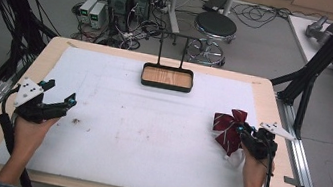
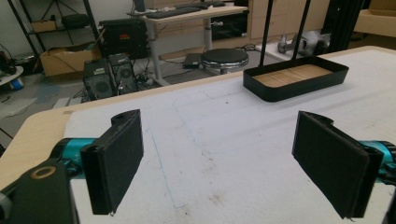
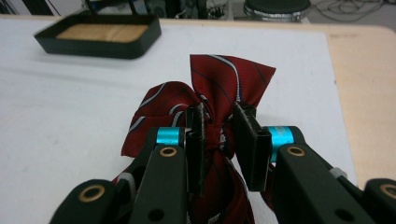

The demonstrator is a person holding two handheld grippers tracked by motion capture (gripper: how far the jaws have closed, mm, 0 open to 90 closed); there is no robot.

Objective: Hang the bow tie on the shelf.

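Both tongs sit low over the white mat (image 1: 148,131), one at each side of the table (image 1: 275,98). Left tongs (image 1: 60,97) are spread wide, nothing between the two black pads; in the left gripper view the near pad (image 2: 119,158) and the far pad (image 2: 334,161) stand well apart with bare mat between them. A hand (image 1: 29,132) grips them from below, and a grey plate (image 1: 28,91) rides on top.

Right tongs (image 3: 219,135) are pinching a red striped bow tie (image 3: 229,84) at its knot. In the right gripper view the jaws press in on the gathered middle of the cloth, one lobe fanning up and ahead of the pads, another spreading to the left, and more fabric hanging down under the jaws. In the high view the bow tie (image 1: 227,128) lies just ahead and to the left of these tongs (image 1: 244,131), near the mat's right edge, with the hand (image 1: 253,170) behind.

Well ahead of both tongs, between them and toward the far edge, stands a black tray (image 1: 166,84) with a wood floor and a thin upright frame (image 1: 171,49) rising from its back. Small dark specks (image 1: 75,120) mark the mat just right of the left tongs.
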